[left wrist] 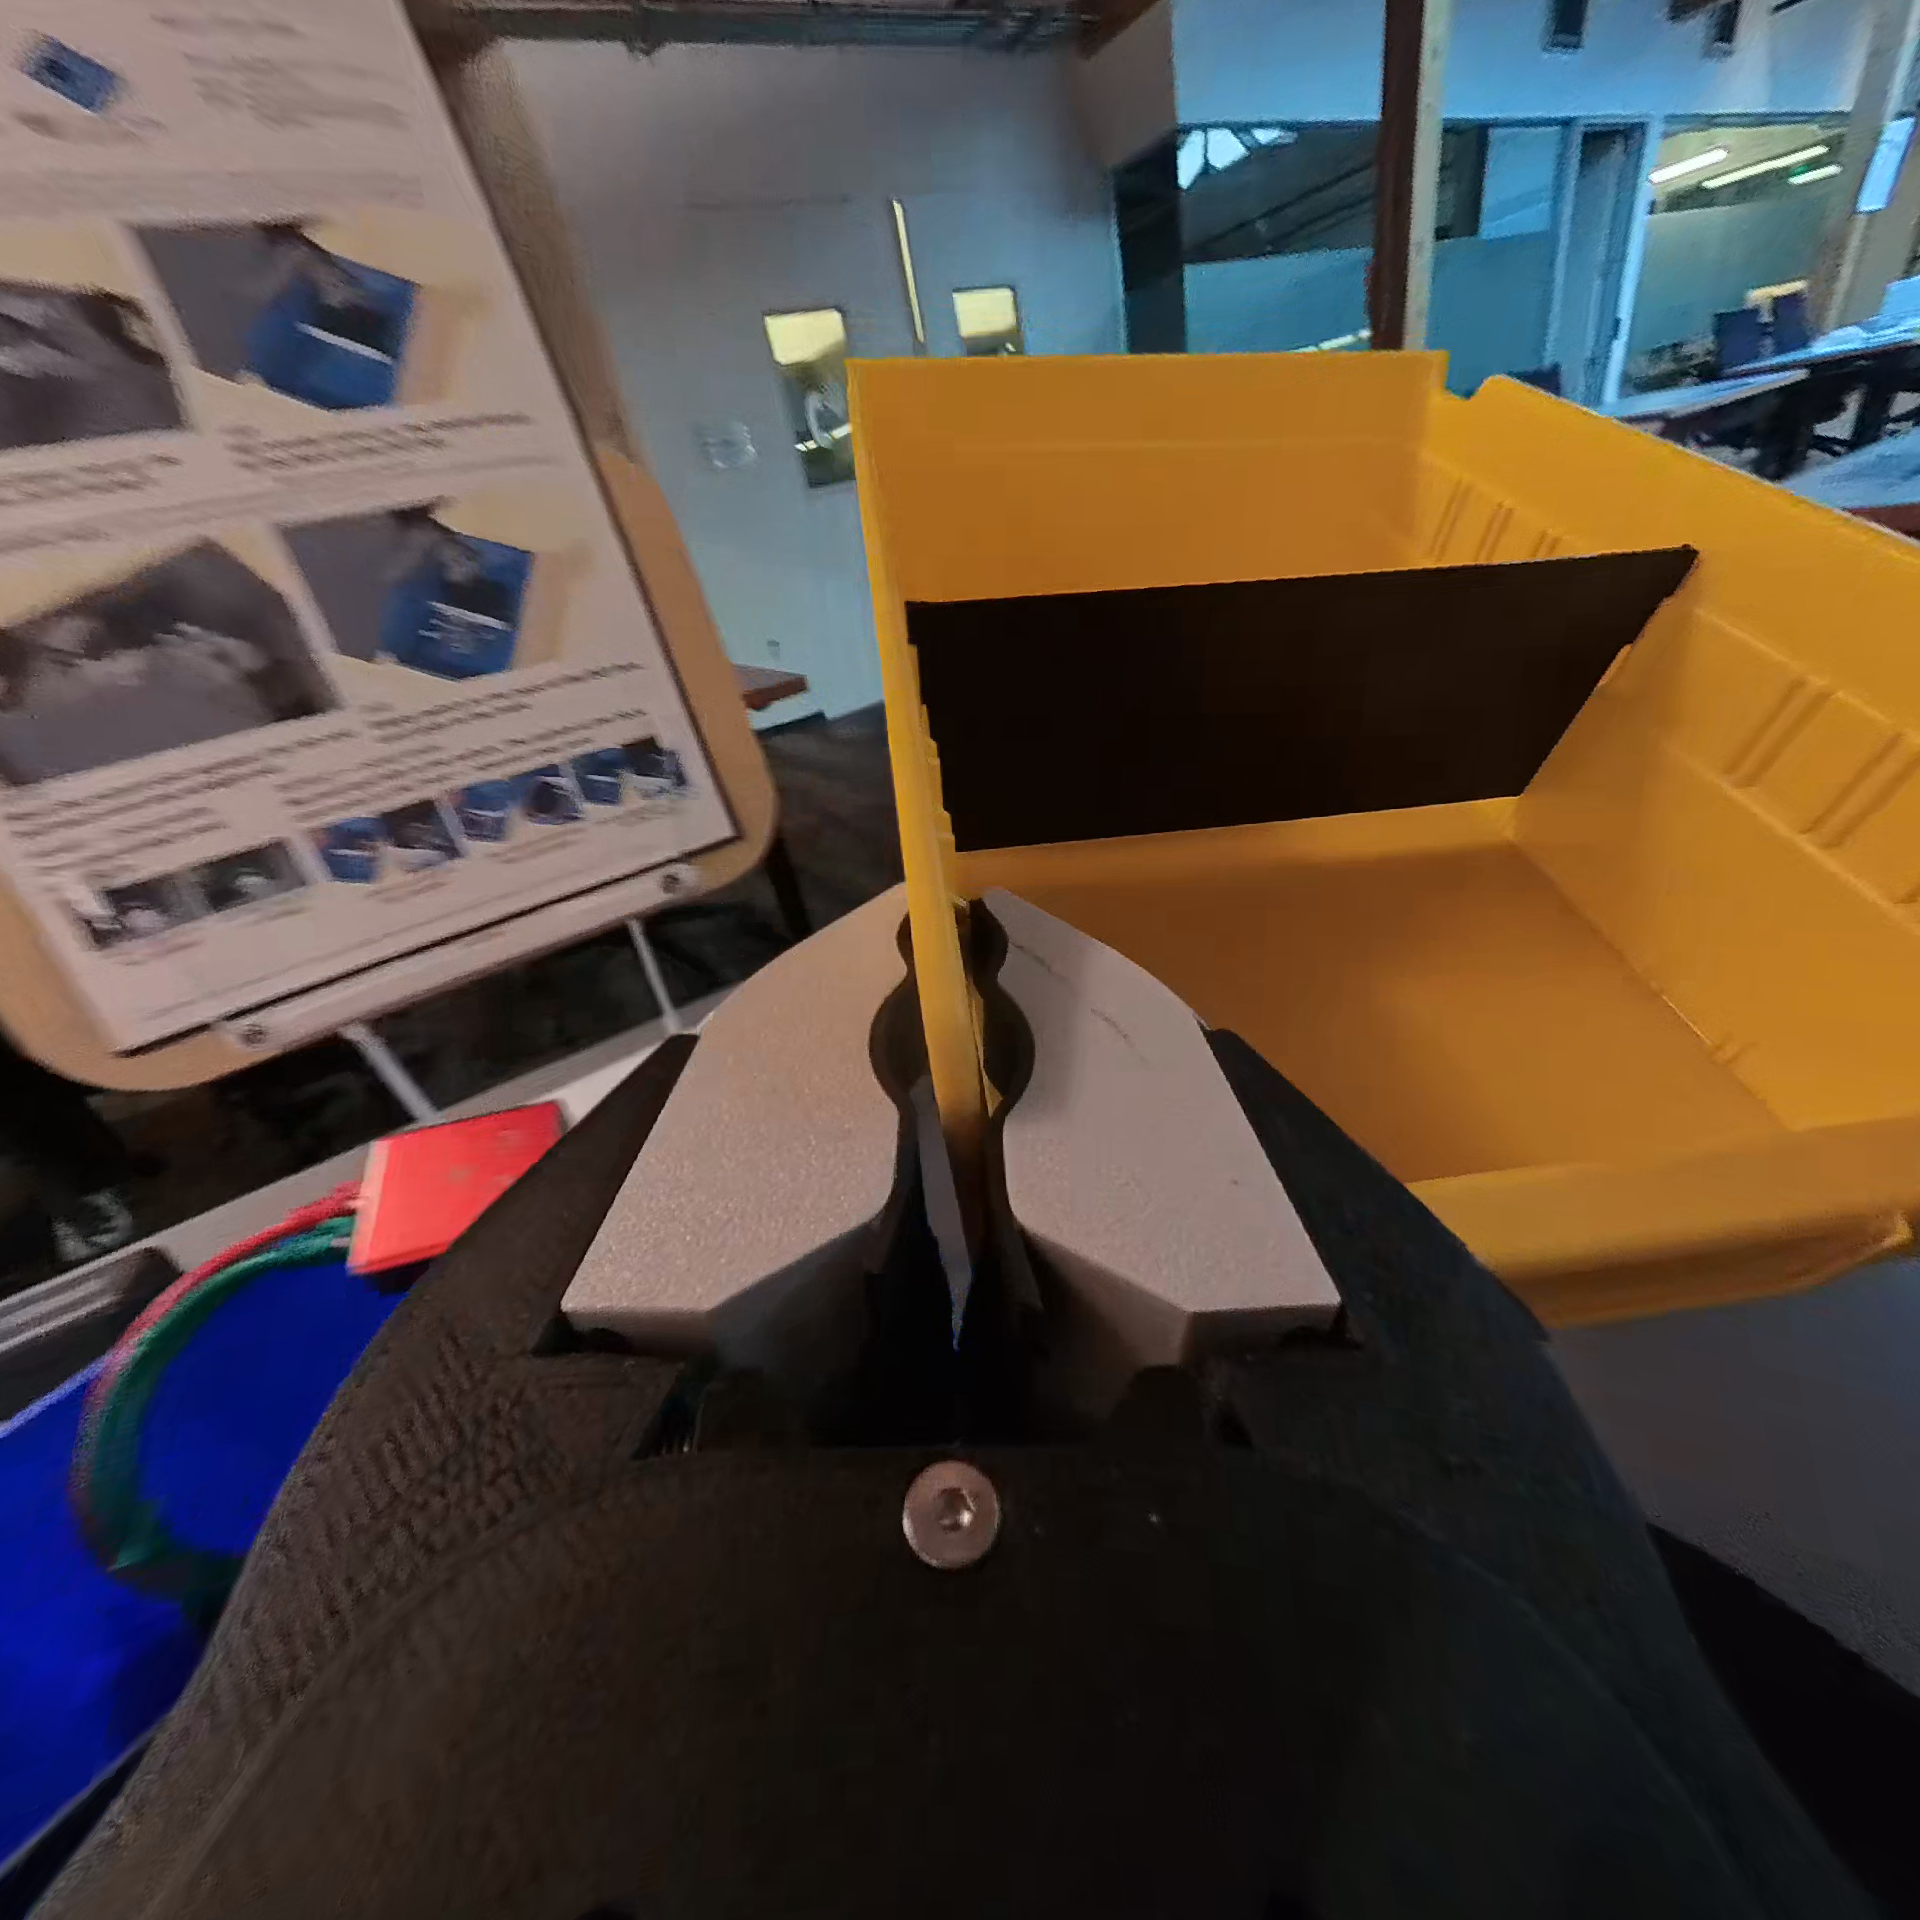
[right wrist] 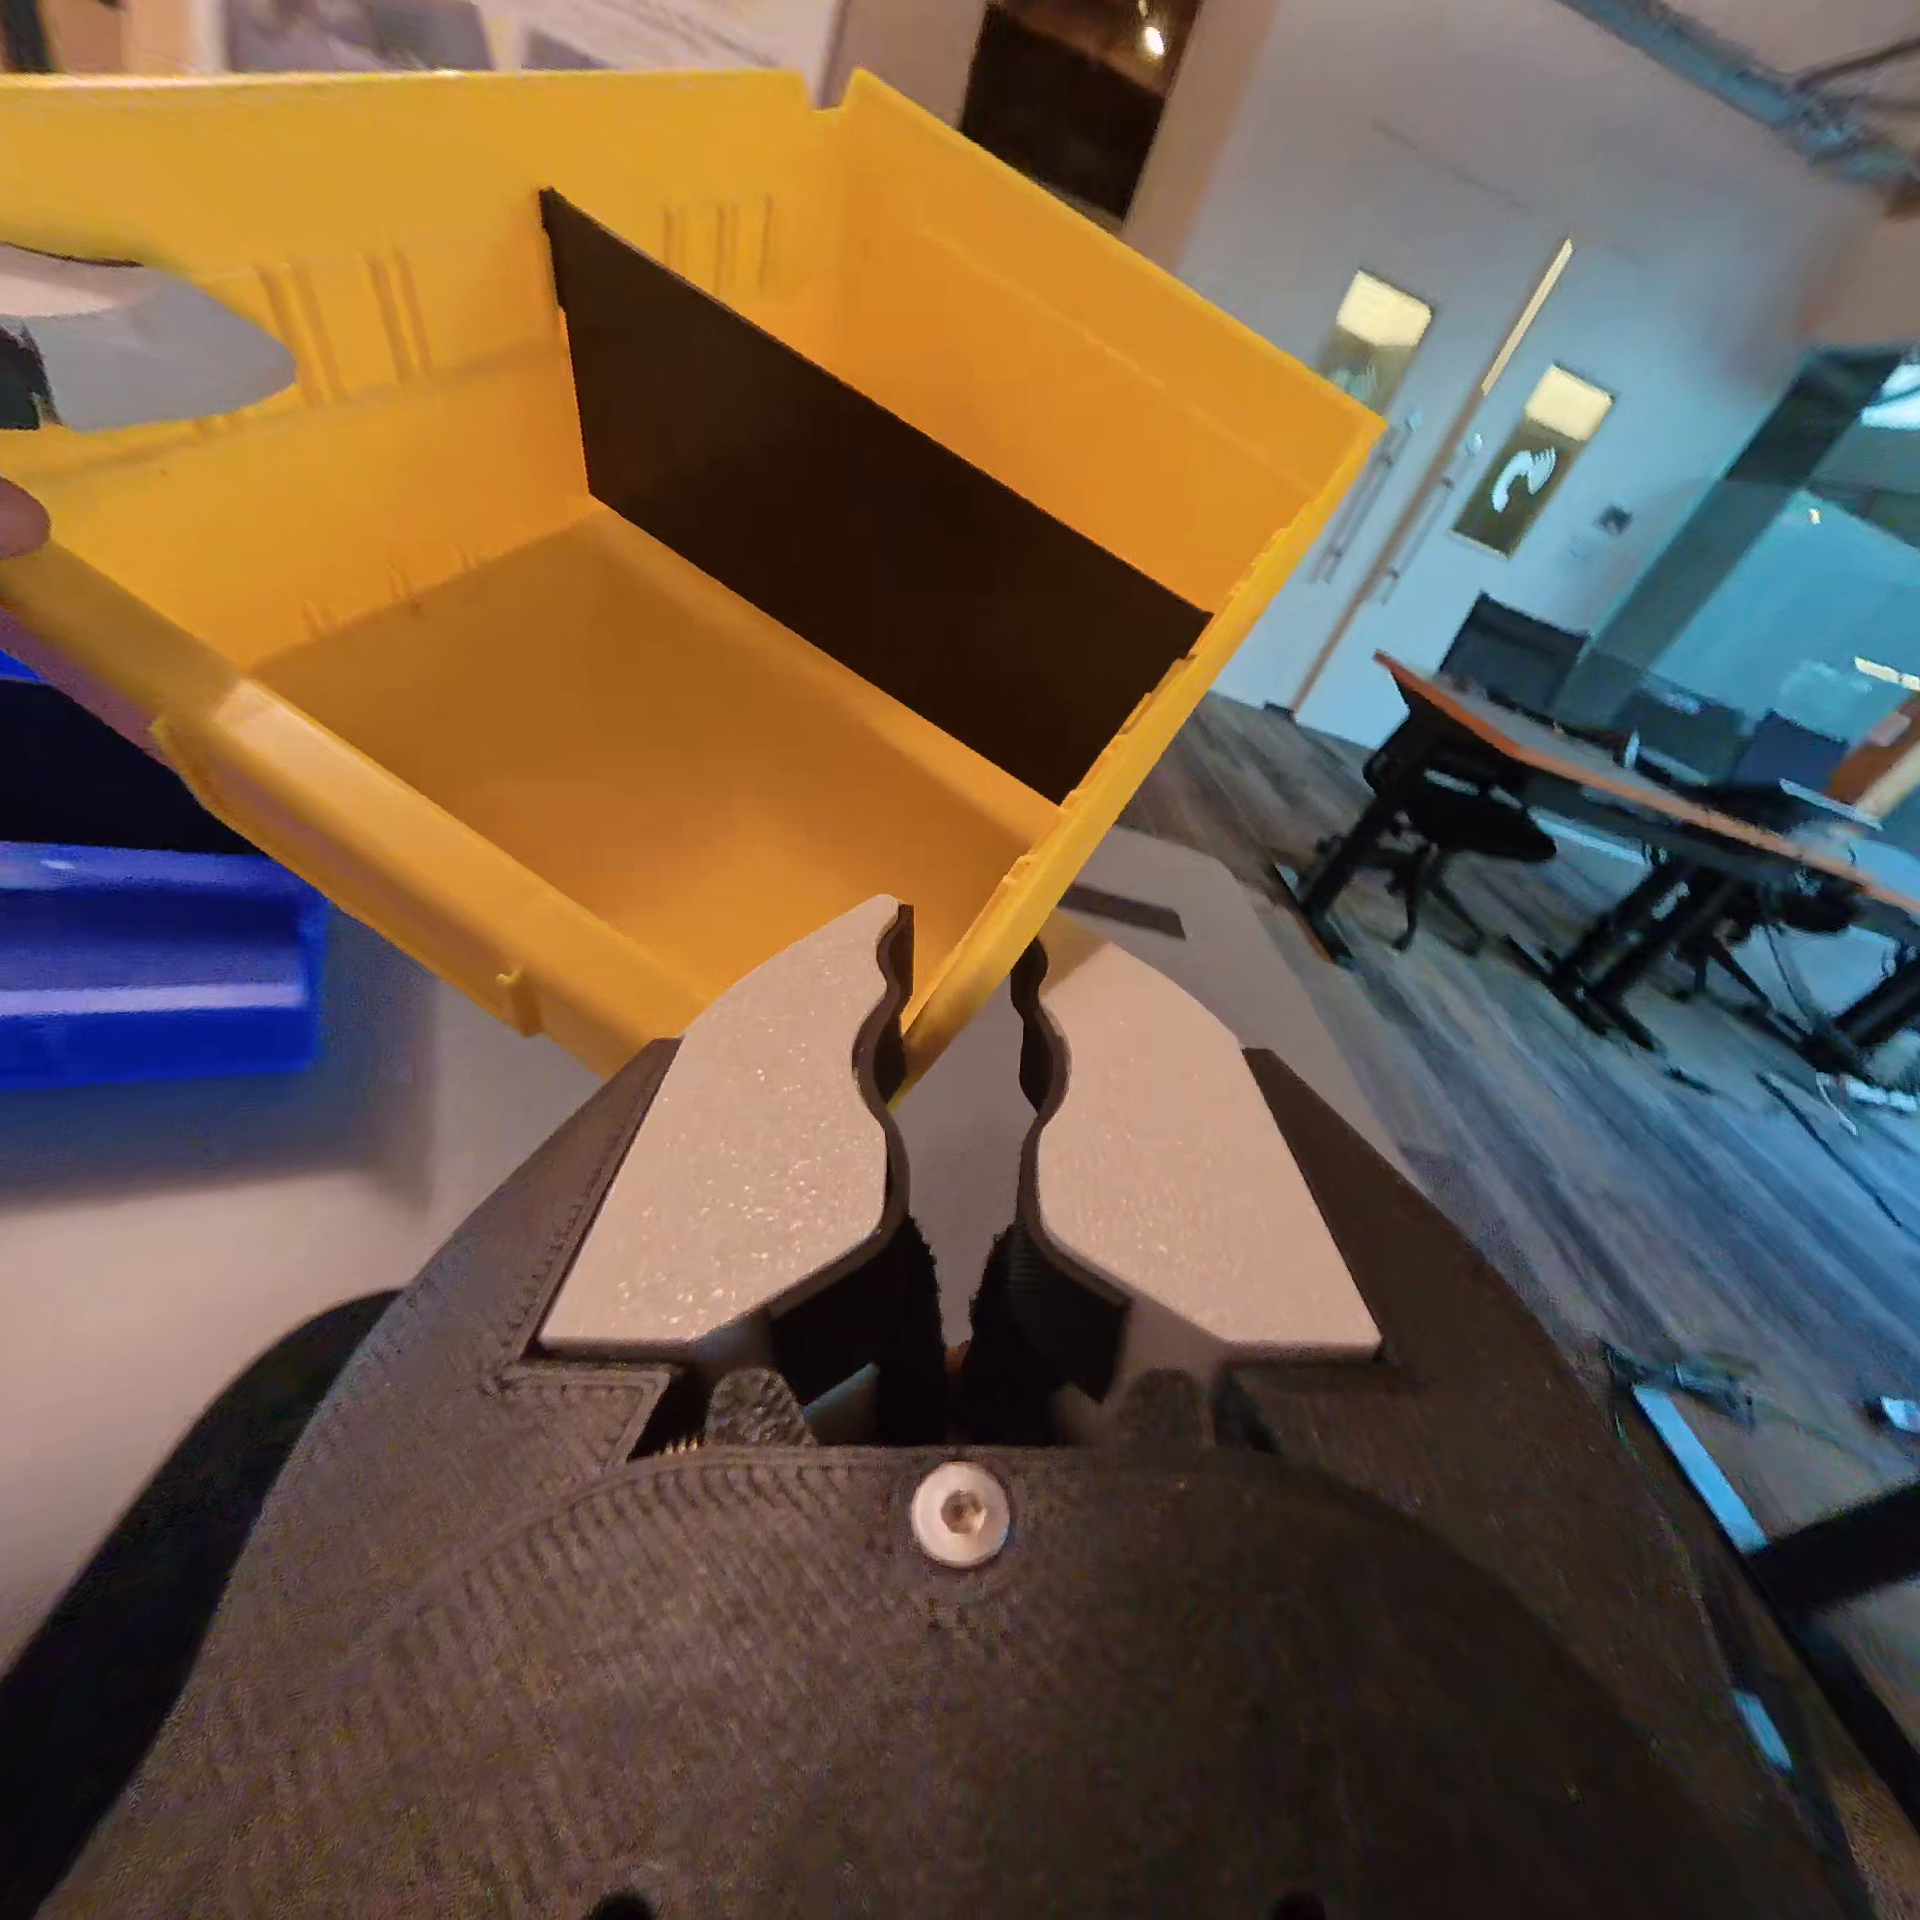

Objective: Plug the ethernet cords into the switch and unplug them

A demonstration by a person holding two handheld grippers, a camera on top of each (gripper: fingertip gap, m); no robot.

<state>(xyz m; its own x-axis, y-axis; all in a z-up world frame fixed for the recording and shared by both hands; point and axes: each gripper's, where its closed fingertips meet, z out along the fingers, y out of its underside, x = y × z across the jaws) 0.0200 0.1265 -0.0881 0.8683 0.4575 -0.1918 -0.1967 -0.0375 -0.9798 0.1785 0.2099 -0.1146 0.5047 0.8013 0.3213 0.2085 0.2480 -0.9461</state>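
1. The left gripper (left wrist: 961,925) is clenched on the side wall of a yellow plastic storage bin (left wrist: 1351,987), which has a black flat divider (left wrist: 1247,717) standing across its inside. The wall sits thin between the grey fingers (left wrist: 769,1122), and the bin looks to be carried in the air, tilted, with the near compartment empty.

2. The right gripper (right wrist: 961,935) is at the opposite wall of the same bin (right wrist: 623,727). A narrow gap shows between its jaws and the wall edge touches only the left finger (right wrist: 769,1132), so I judge it is released, not pinching.

3. If so, the bin hangs from one thin wall only. It can swing or slip out when the left hand turns, because smooth plastic gives little friction.

4. The black divider (right wrist: 862,520) only stands in its slots. A stronger tilt may let it slide out.

5. The task's things are not in these grippers. In the left wrist view a flat red box (left wrist: 457,1184), perhaps the switch, lies low on the left, with red and green cords (left wrist: 156,1382) looping from it over a blue bin (left wrist: 62,1621). I cannot tell whether the cords are plugged.

6. The carried bin may come down on these cords or knock the red box when it is put down, since both cameras look away from that place.

7. A board with printed pictures (left wrist: 312,520) stands near on the left and can be hit.
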